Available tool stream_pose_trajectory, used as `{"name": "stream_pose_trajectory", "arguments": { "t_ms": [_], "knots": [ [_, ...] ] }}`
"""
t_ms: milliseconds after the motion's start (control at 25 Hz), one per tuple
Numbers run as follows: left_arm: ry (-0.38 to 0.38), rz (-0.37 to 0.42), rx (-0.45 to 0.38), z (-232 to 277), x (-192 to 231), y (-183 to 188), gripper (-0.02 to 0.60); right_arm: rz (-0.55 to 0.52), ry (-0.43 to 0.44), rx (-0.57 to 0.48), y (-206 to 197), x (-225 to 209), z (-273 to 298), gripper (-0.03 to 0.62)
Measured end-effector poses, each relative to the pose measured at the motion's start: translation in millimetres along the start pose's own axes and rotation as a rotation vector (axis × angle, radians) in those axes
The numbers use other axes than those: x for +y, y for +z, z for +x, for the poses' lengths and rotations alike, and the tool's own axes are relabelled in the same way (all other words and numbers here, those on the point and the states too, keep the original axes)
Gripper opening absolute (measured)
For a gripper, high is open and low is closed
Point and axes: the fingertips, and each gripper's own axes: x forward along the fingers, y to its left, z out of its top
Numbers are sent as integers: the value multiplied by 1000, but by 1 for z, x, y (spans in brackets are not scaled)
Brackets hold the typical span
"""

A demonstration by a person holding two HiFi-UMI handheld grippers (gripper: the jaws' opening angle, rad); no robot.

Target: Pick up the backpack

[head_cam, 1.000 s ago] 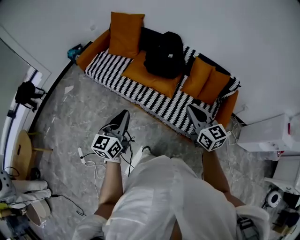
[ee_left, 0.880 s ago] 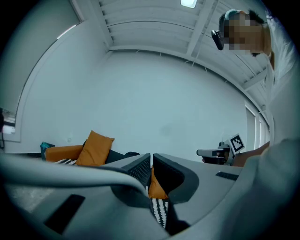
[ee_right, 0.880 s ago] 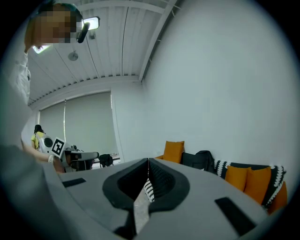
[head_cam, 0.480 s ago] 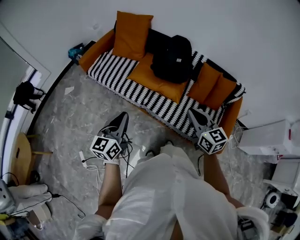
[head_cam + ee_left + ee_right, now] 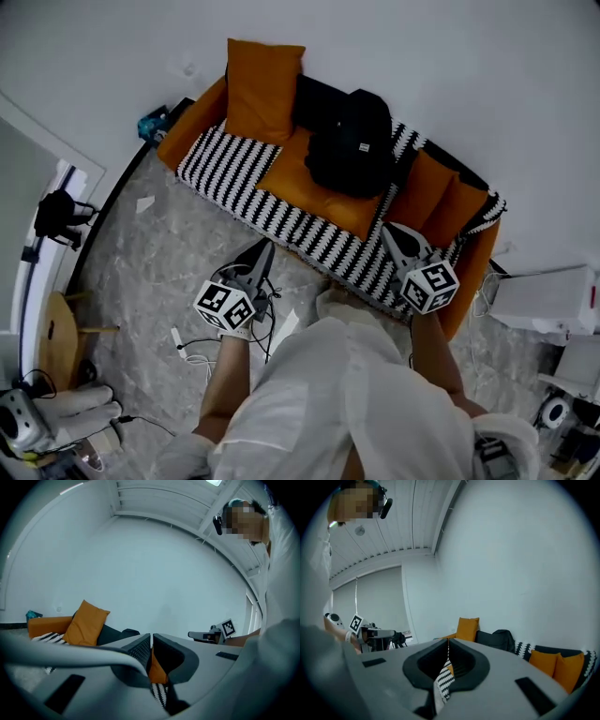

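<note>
— Counting what's ahead of you: how many?
— One black backpack (image 5: 352, 141) sits on the striped sofa (image 5: 234, 169) among four orange cushions (image 5: 262, 89). Your left gripper (image 5: 263, 250) and right gripper (image 5: 390, 230) are both pinched together, empty, nearer the sofa than a second ago.

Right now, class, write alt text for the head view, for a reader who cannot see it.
A black fabric backpack rests on an orange sofa draped with a black-and-white striped cover, between orange cushions. A person in white, seen from above, points the left gripper and right gripper, both shut and empty, towards the sofa.
</note>
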Motion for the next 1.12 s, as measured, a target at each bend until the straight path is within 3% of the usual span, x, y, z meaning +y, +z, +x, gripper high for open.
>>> {"name": "stream_pose_trajectory", "arguments": {
  "t_ms": [440, 720, 1120],
  "knots": [
    [-144, 45, 37, 159, 6, 49, 37, 14, 3, 6, 32, -91, 54, 19],
    [-197, 54, 73, 216, 6, 47, 37, 16, -9, 29, 28, -115, 65, 20],
    [-283, 42, 132, 284, 19, 46, 38, 68, -97, 68, 23, -163, 83, 20]
  ]
}}
